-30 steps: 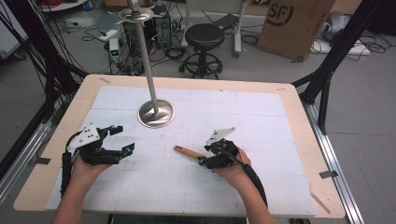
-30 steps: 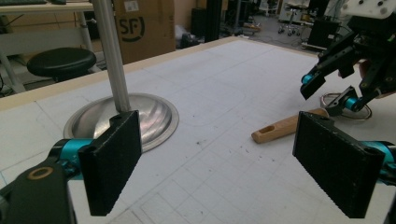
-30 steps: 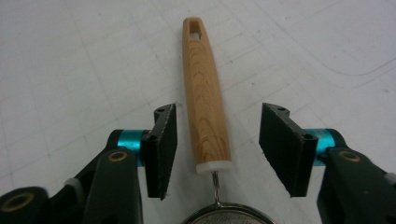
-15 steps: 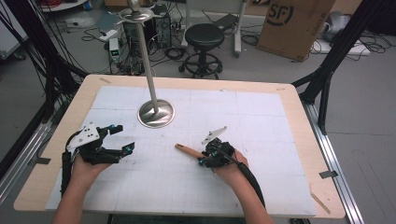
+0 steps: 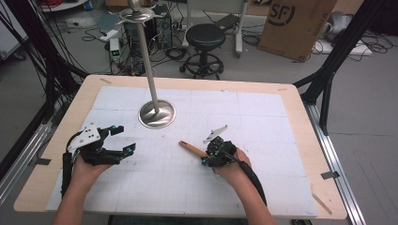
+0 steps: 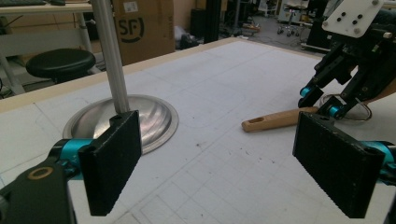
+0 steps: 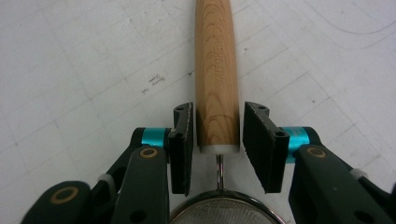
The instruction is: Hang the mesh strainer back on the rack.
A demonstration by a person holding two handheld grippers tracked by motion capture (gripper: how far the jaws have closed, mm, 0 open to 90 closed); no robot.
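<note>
The wooden-handled strainer (image 7: 217, 79) is seen lying on the white gridded mat (image 5: 263, 117) at the middle of the table (image 5: 300, 101), its handle between the pads of the right gripper (image 7: 218, 135). In the right gripper view, narrow gaps are seen at both pads, which have just been opening, and mesh with a metal rim is shown below. The left gripper (image 6: 219, 163) is held wide apart and empty. A steel stand (image 5: 156, 114) is set beyond, well apart from the handle.
</note>
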